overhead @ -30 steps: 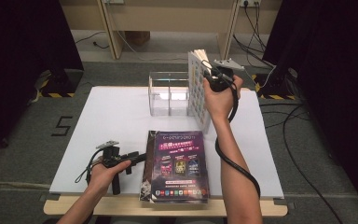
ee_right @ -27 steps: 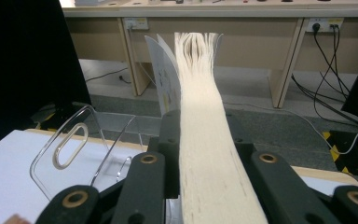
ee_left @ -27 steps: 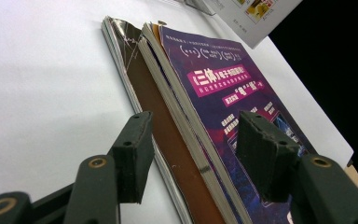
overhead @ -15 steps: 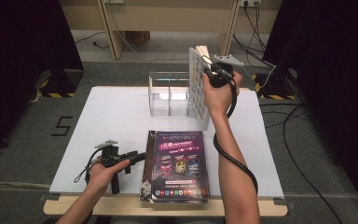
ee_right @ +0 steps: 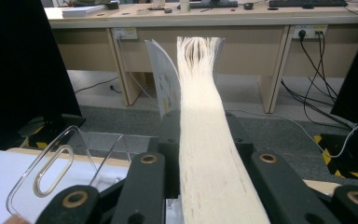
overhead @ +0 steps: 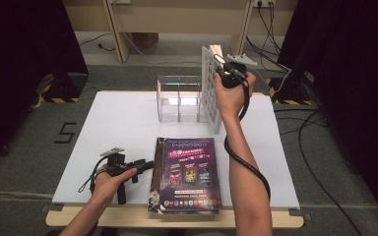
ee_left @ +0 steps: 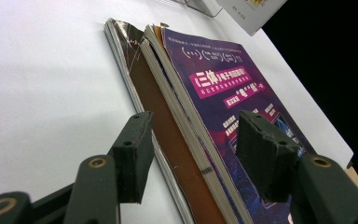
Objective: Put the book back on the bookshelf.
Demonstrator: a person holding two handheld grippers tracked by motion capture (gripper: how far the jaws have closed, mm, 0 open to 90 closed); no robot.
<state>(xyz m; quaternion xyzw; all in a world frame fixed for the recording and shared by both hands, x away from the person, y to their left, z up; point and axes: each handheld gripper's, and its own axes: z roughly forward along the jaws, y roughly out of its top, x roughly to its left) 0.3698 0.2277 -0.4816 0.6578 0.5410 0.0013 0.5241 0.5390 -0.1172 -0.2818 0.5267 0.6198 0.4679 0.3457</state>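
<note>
Down at the near left of the table [overhead: 118,118], the left tongs [overhead: 145,166] lie low in the person's hand, their jaws standing open and level, one on each side of the spine edge of the stack of magazines [overhead: 187,174] without pressing it. In the left gripper view the pads [ee_left: 133,154] sit clear of the purple cover and the worn brown one below it. The stack lies flat near the front edge. Behind it, toward the back of the table, stands a clear rack [overhead: 179,98] with dividers. Just right of the rack, the right tongs [overhead: 222,66] are clamped on a thick book [overhead: 210,93], held upright with its lower corner near the table. The right gripper view shows its pale page edges [ee_right: 205,154] squeezed between the jaws.
</note>
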